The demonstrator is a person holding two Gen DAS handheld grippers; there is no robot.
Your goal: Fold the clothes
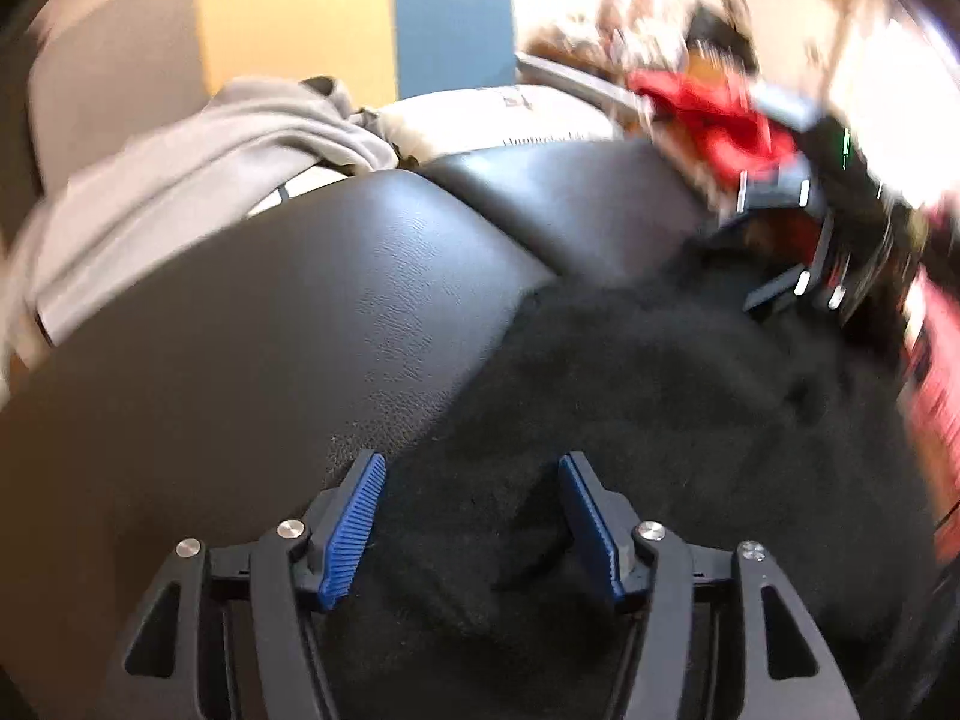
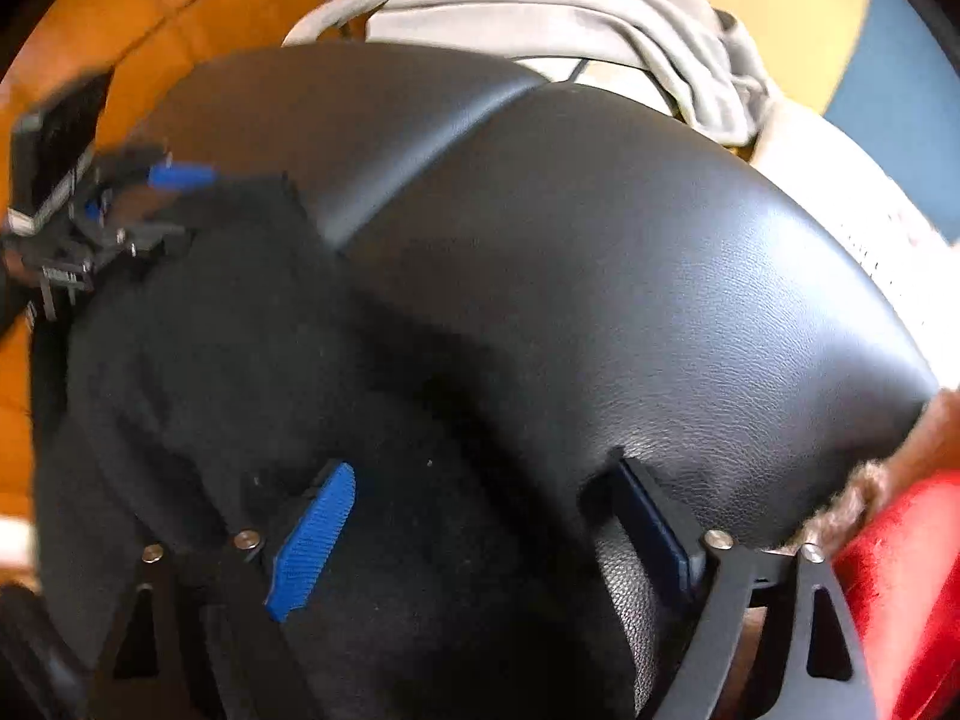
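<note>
A black garment (image 1: 630, 420) is lying on a black leather seat (image 1: 300, 312), near its edge. Both grippers, left (image 1: 471, 516) and right (image 2: 480, 534), are hovering over it, jaws spread, pinching nothing. Grey clothing (image 2: 570, 6) is lying at the seat's far edge.

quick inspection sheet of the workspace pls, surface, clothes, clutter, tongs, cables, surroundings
surface: black leather cushions, seam between two.
job's things: black fleece garment spread on the cushion; grey garment heaped at the far edge.
clutter: red cloth by the right tongs; white printed fabric behind the cushions.
grippers: left tongs open over the black fleece; right tongs open, straddling the fleece edge.
cables: thin dark cord under the grey garment.
surroundings: orange tiled floor; blue panel.
</note>
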